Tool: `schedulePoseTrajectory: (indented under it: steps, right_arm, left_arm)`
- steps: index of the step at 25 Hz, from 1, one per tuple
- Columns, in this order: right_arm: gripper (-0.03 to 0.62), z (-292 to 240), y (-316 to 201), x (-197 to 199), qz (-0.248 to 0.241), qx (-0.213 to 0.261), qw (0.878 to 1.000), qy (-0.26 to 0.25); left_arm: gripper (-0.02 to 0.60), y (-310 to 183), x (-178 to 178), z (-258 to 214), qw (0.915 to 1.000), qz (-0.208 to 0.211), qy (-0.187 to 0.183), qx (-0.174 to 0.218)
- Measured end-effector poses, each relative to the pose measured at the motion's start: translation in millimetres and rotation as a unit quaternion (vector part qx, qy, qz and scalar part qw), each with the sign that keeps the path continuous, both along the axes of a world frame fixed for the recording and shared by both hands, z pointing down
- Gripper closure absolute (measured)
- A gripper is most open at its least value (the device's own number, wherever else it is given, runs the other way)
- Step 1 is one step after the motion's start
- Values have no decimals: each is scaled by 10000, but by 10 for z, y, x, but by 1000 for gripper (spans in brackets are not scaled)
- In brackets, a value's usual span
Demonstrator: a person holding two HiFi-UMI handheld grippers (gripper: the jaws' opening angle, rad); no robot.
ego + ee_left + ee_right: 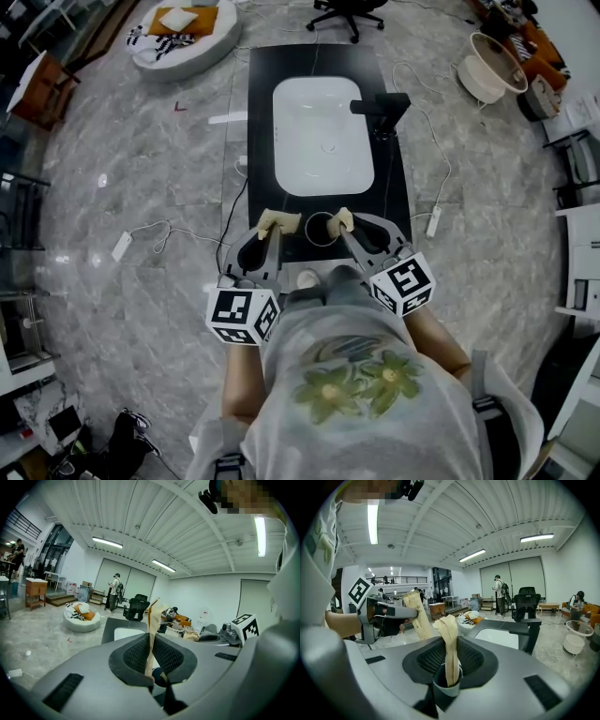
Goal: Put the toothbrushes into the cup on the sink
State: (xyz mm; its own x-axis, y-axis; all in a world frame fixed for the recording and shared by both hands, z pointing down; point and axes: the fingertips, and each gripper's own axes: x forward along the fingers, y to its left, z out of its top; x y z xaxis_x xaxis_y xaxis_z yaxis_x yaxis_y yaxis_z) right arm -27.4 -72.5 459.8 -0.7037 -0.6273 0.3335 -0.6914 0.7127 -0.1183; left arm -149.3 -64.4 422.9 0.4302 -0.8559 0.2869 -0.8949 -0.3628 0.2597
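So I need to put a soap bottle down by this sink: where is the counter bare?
Bare: on the counter, the far strip beyond the basin, and the narrow strip along its left. The right strip holds the faucet. Crowded: the near end, with the cup, the left gripper and right gripper, each holding a toothbrush.
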Motion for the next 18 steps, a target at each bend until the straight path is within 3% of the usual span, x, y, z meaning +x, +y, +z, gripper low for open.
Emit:
schedulePoseTrajectory:
  steps: [18]
  right_arm:
    - [505,202,-63,-1,-99,-240,9996,121]
  left_arm:
    - [548,-62,41,41,10000,-11,-3,-68]
